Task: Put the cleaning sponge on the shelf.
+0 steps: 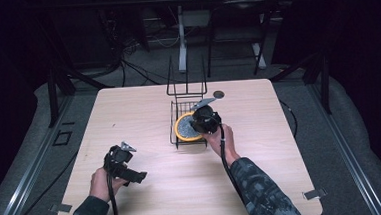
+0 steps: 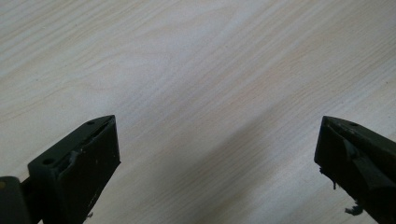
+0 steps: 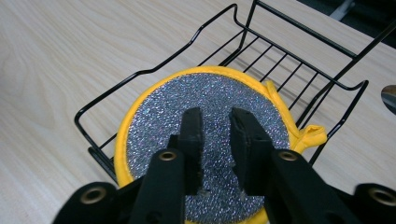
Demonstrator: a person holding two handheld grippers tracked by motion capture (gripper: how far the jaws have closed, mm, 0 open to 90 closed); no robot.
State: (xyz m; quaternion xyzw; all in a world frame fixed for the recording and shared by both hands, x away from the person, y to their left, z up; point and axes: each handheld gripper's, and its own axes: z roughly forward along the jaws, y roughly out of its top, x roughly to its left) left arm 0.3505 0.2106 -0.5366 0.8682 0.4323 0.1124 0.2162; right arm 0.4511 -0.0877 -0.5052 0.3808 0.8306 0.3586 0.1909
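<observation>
A black wire rack (image 1: pixel 179 119) stands near the middle of the light wooden table (image 1: pixel 149 200). Inside the rack lies a round sparkling grey pad with a yellow border (image 3: pixel 205 112); a small yellow loop sticks out at its edge and rests on the rack wires. The right gripper (image 3: pixel 215 122) is over this pad, at the near side of the rack. Its jaws are close together with a narrow gap, and I cannot tell if they pinch the pad or only hang above it. The left gripper (image 1: pixel 123 164) is well apart from the rack, toward the person's near left. Its jaws are spread wide over bare wood and hold nothing.
</observation>
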